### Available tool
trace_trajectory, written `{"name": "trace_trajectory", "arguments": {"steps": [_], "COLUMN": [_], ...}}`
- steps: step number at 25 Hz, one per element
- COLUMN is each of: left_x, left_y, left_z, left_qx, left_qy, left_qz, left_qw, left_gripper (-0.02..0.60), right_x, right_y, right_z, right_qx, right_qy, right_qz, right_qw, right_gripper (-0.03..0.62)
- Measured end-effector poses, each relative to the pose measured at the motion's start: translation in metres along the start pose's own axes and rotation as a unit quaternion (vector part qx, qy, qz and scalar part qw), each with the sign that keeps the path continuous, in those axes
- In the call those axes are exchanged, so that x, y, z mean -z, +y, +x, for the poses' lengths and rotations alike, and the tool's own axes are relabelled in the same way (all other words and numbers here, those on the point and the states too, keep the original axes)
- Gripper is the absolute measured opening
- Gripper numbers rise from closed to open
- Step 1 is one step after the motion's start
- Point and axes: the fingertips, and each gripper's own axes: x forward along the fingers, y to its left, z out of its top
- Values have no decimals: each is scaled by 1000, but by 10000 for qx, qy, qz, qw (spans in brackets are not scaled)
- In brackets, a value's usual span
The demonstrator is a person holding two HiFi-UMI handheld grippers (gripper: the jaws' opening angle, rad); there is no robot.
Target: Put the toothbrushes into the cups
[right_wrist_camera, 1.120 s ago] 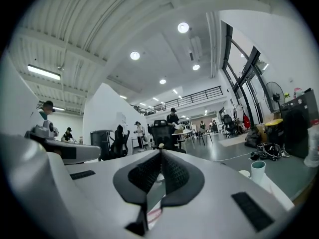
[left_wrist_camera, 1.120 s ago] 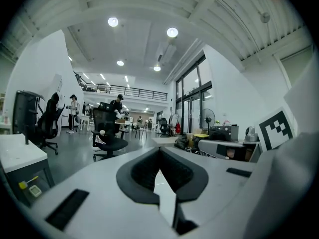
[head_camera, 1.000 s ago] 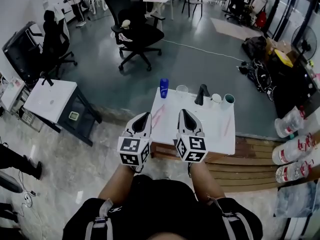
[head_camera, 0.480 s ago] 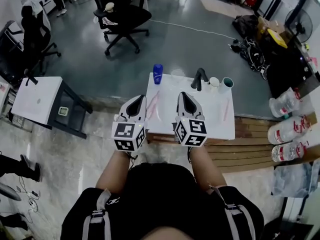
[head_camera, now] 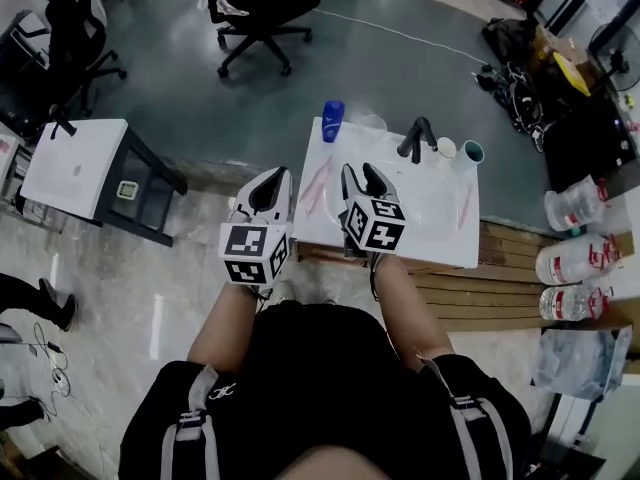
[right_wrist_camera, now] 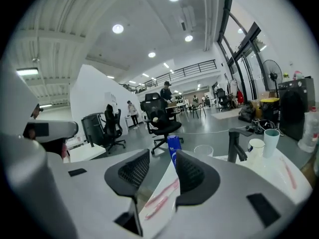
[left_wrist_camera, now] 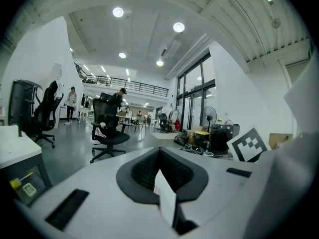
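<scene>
In the head view, you held both tools at the near side of the white counter (head_camera: 420,233). The left tool (head_camera: 279,179) hung just off the counter's left edge, over the floor. The right tool (head_camera: 361,180) was above the counter's near left part. A pair of pink toothbrushes (head_camera: 318,183) lay flat on the counter between the two tools. A single pink toothbrush (head_camera: 465,205) lay well apart from them, near the right edge. Along the far edge stood a blue bottle (head_camera: 332,121), a clear cup (head_camera: 372,123), a black faucet (head_camera: 418,138), a white cup (head_camera: 446,147) and a teal cup (head_camera: 472,153). A white side table (head_camera: 85,163) stood to the left and water bottles (head_camera: 575,263) lay to the right.

In the left gripper view, your left tool (left_wrist_camera: 159,153) was clenched, its jaws together with nothing between them. It pointed out over the room towards an office chair (left_wrist_camera: 107,133). The right tool's marker cube (left_wrist_camera: 247,144) showed at the right.

In the right gripper view, your right tool (right_wrist_camera: 162,171) had just been opening; its jaws stood apart and released, gripping nothing. Through the gap you saw the counter's corner with the pink toothbrushes (right_wrist_camera: 162,195) lying on it, apart from the jaws. The blue bottle (right_wrist_camera: 173,148) stood beyond them, in line with the gap. The clear cup (right_wrist_camera: 203,150) came next to the right. The black faucet (right_wrist_camera: 235,146) stood between it and the white cup (right_wrist_camera: 256,146). The teal cup (right_wrist_camera: 271,141) was just beside that, and the single pink toothbrush (right_wrist_camera: 288,173) lay near the right edge.
</scene>
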Motion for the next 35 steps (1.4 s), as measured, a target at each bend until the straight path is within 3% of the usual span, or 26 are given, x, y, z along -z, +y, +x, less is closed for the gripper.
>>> {"name": "trace_trajectory", "arguments": {"steps": [9, 17, 25, 35], "left_x": [10, 24, 36, 40], "left_y": [39, 81, 128, 161], "left_z": [-3, 14, 47, 81], "left_qx": [-168, -128, 52, 355], "left_qy": [103, 321, 531, 622], "left_qz": [-4, -79, -180, -230], "left_qw": [9998, 9994, 9984, 9972], "left_gripper": [14, 14, 14, 14], "right_x": [79, 131, 170, 194], "right_y": [5, -1, -12, -21], "right_z": [70, 121, 177, 201], "right_qx": [116, 444, 825, 1443], "right_qy": [1098, 1913, 2537, 3155], "right_qz": [319, 511, 752, 508], "right_qw": [9934, 9792, 9608, 9365], "right_gripper": [150, 146, 141, 124]}}
